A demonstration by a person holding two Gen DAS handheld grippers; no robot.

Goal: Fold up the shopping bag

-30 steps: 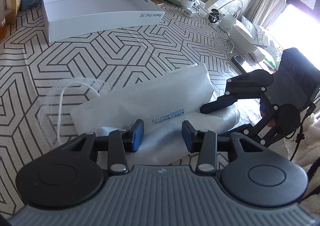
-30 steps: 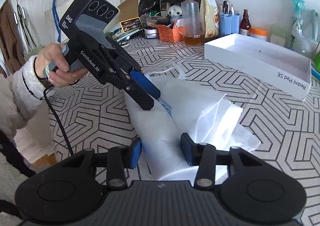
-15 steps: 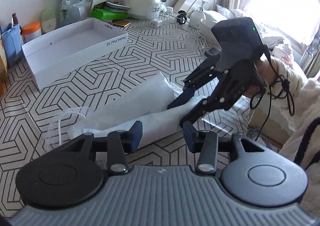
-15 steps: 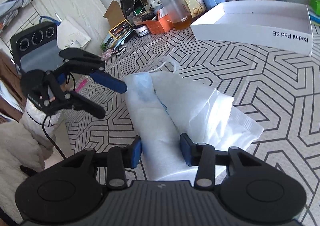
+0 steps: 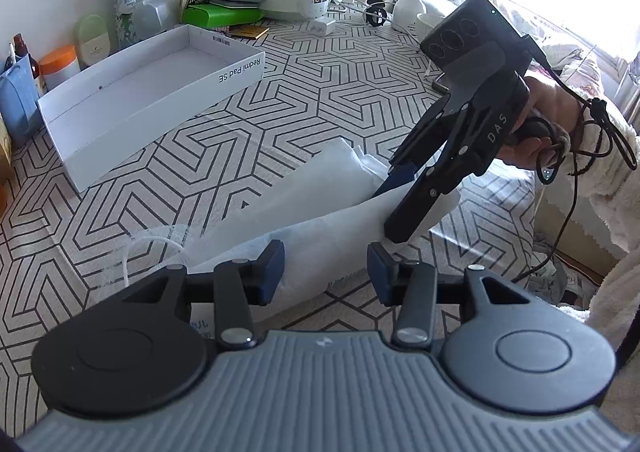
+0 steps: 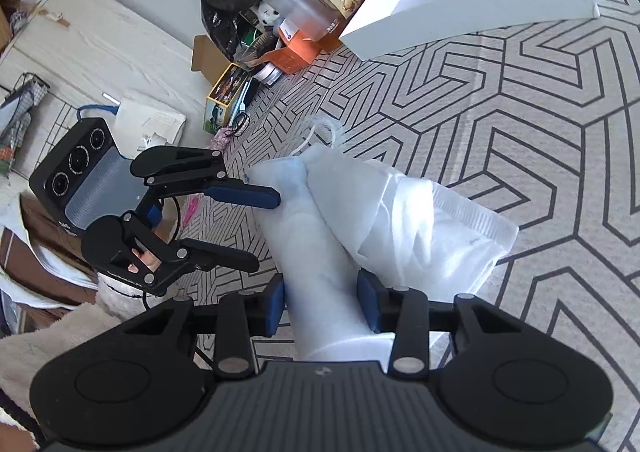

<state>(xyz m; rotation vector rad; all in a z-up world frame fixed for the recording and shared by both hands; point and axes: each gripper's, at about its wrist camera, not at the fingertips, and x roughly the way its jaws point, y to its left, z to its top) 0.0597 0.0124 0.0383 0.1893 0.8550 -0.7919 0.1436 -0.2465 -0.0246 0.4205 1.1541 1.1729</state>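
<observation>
On the patterned desk (image 5: 360,64), near the front edge, the white shopping bag (image 6: 372,212) now lies as a long, partly rolled bundle, its cord handle (image 6: 320,130) trailing off the far end. Compared with a second ago, the left gripper (image 6: 262,228) has let go: it was pinching the bag's end, and now its jaws stand open just beside that end, the upper finger (image 6: 240,194) about touching the fabric. So the fold's been laid over, I'd say, and the right side has to keep it from springing back.

The right gripper (image 6: 320,304) has rolled hard and swung in, angled down across the near end of the bundle. Its jaws are closing with the rolled fabric between them, and the pads look pressed against it. The person's right hand (image 5: 536,124) is wrapped round the handle, fluffy sleeve (image 5: 608,180) behind. The white box (image 5: 140,92) sits well apart, out of the way.
</observation>
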